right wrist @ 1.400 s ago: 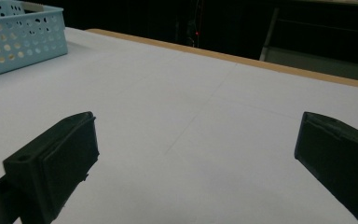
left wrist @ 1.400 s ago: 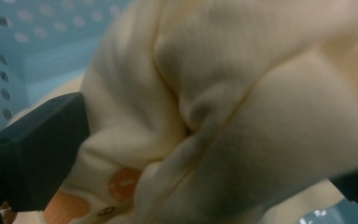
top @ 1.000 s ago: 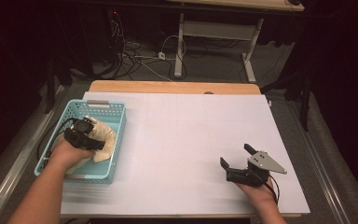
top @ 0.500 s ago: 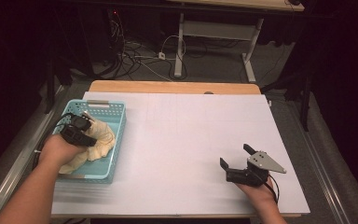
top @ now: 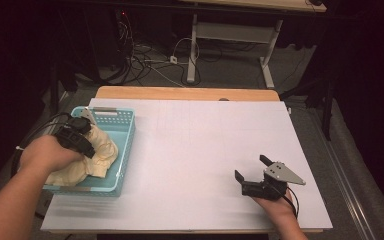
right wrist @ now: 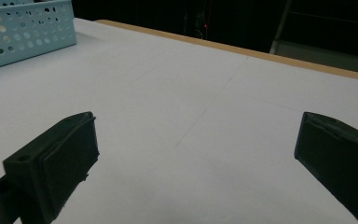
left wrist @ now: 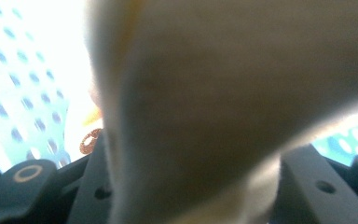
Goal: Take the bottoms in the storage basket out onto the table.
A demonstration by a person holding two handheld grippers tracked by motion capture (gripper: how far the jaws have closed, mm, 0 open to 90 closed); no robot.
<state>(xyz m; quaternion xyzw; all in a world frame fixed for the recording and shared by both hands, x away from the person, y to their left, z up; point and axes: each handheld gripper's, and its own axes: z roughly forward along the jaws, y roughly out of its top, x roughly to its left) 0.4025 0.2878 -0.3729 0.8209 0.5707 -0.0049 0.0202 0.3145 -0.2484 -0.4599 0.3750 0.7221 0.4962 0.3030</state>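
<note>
A light blue perforated basket (top: 125, 150) sits at the table's left edge with a cream cloth (top: 97, 155) bunched inside it. My left gripper (top: 87, 142) is pushed down into that cloth. In the left gripper view the cloth (left wrist: 214, 93) presses right up to the camera and hides the fingertips; the jaw bases stand wide apart with the fabric between them, and the basket wall (left wrist: 9, 70) shows behind. My right gripper (top: 251, 167) rests low over the white table at the front right, open, with nothing between its fingers (right wrist: 70, 154).
The white table top (top: 195, 140) stretches bare between the two hands. A wooden strip (top: 185, 93) runs along the far edge. In the right gripper view the basket (right wrist: 23, 28) stands far off at the upper left. Cables and a desk frame lie on the floor beyond.
My left hand and gripper have shifted left and toward the back of the basket, staying in the cloth. The right gripper has not moved.
</note>
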